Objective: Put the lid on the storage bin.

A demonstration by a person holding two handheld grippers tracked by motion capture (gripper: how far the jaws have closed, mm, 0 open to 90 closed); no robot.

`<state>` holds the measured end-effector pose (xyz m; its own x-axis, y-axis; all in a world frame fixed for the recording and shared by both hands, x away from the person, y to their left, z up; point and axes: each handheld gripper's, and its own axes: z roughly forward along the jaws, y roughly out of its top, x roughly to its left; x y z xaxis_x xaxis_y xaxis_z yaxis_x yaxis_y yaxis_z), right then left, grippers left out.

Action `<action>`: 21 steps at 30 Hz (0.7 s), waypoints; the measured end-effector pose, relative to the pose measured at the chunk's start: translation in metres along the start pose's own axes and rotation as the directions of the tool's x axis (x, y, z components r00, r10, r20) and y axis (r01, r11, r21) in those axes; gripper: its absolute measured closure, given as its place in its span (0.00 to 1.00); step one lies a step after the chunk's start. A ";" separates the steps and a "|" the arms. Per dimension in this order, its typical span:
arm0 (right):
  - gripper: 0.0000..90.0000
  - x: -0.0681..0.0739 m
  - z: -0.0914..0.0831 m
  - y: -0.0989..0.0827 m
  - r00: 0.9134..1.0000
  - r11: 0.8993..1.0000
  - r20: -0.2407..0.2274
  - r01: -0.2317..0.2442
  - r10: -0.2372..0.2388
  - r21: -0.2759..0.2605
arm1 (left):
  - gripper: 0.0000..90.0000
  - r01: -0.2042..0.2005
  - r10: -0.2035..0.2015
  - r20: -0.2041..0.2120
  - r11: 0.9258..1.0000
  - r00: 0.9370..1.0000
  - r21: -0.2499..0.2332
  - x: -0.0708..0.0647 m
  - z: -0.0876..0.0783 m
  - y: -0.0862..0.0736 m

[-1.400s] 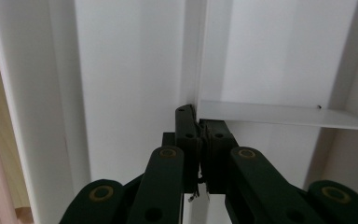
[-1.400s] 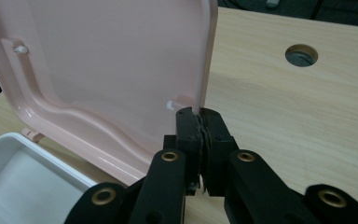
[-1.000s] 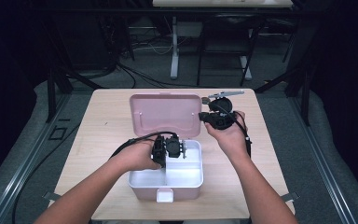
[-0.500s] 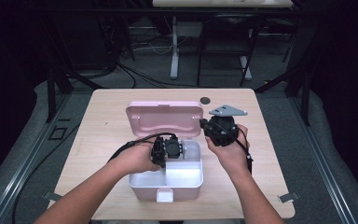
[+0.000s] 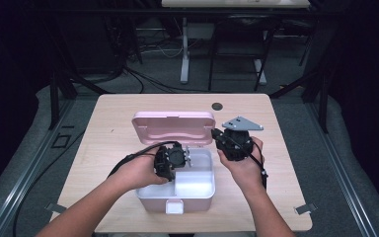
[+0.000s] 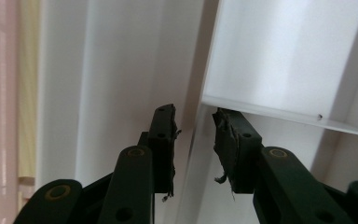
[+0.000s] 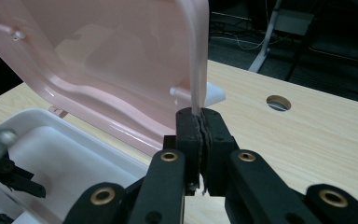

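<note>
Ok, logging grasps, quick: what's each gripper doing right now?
Left gripper: open, jaws astride the white box's divider wall.
Right gripper: shut on the pink lid edge.

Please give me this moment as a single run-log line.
left gripper: open, jaws astride white box divider | right gripper: shut on pink lid edge | lid: raised, tilted | table: box only

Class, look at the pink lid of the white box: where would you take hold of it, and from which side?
Grip the pink lid by its thin right edge, approaching from the right. It stands tilted open, so that edge is free, as the right gripper pinches it now.
</note>
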<state>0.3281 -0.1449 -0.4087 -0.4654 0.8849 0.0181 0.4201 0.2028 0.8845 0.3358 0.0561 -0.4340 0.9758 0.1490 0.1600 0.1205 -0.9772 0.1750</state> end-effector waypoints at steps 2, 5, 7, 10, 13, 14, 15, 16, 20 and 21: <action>0.97 0.000 0.000 -0.001 1.000 1.000 0.003 -0.006 0.006 -0.002 | 0.73 0.035 -0.035 0.001 0.999 0.999 -0.040 0.001 -0.004 -0.006; 0.96 -0.001 -0.001 -0.002 1.000 1.000 -0.007 -0.017 0.017 -0.006 | 0.70 0.088 -0.086 0.026 0.990 0.996 -0.106 0.001 -0.008 -0.016; 0.96 -0.001 -0.001 -0.003 1.000 1.000 -0.014 -0.024 0.024 -0.012 | 0.69 0.118 -0.113 0.039 0.981 0.993 -0.153 0.001 -0.010 -0.023; 0.96 -0.001 -0.002 -0.004 0.999 0.999 -0.020 -0.028 0.028 -0.019 | 0.67 0.145 -0.140 0.041 0.972 0.989 -0.186 0.000 -0.015 -0.032; 0.95 -0.001 -0.003 -0.006 0.999 0.999 -0.030 -0.035 0.035 -0.018 | 0.66 0.163 -0.160 0.033 0.958 0.987 -0.235 -0.001 -0.022 -0.044; 0.95 -0.001 -0.004 -0.006 0.999 0.999 -0.031 -0.034 0.033 -0.020 | 0.66 0.169 -0.166 0.031 0.955 0.986 -0.245 -0.001 -0.024 -0.047; 0.95 -0.001 -0.004 -0.006 0.999 0.999 -0.030 -0.033 0.032 -0.020 | 0.67 0.176 -0.176 0.025 0.949 0.984 -0.261 -0.002 -0.026 -0.050; 0.95 -0.001 -0.004 -0.007 0.999 0.999 -0.027 -0.035 0.034 -0.020 | 0.66 0.184 -0.185 0.022 0.943 0.982 -0.277 -0.002 -0.029 -0.054; 0.95 -0.002 -0.005 -0.007 0.998 0.999 -0.044 -0.045 0.044 -0.021 | 0.67 0.211 -0.218 0.018 0.919 0.976 -0.334 -0.004 -0.035 -0.067; 0.94 -0.002 -0.005 -0.007 0.998 0.999 -0.044 -0.045 0.045 -0.019 | 0.67 0.217 -0.224 0.019 0.912 0.974 -0.348 -0.004 -0.036 -0.071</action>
<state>0.3220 -0.1507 -0.4128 -0.4800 0.8738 0.0779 0.4261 0.1546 0.8914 0.3165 0.1303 -0.4120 0.9272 0.3616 0.0979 0.2583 -0.8064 0.5320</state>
